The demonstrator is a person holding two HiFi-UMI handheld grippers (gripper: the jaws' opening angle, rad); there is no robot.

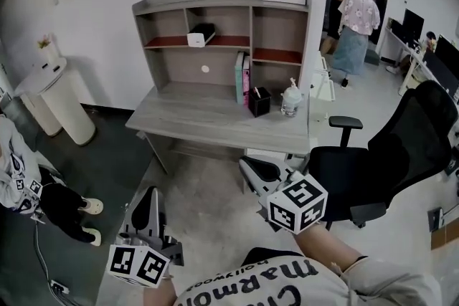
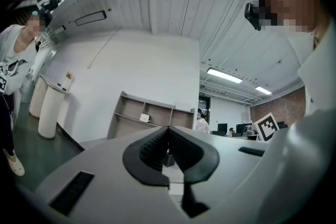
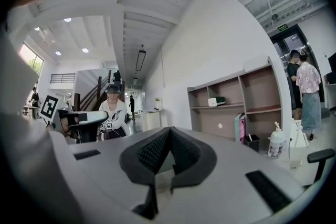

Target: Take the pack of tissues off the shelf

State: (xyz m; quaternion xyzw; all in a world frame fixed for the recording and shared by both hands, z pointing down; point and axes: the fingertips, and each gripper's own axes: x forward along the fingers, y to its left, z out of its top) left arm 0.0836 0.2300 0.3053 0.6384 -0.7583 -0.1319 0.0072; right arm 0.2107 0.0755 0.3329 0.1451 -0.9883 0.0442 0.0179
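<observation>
The left hand-held gripper (image 1: 149,193) and right hand-held gripper (image 1: 245,165) are hanging closed and empty, risking shoving the far pack of tissues (image 1: 199,36) backward.

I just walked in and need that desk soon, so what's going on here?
A person stands back from the desk with a two-jaw gripper in each hand. The left gripper and the right gripper are both shut with nothing between the jaws. They are held low and point toward the desk. The pack of tissues sits in the middle compartment of the shelf, well out of reach of both. The pick-up has not begun.
</observation>
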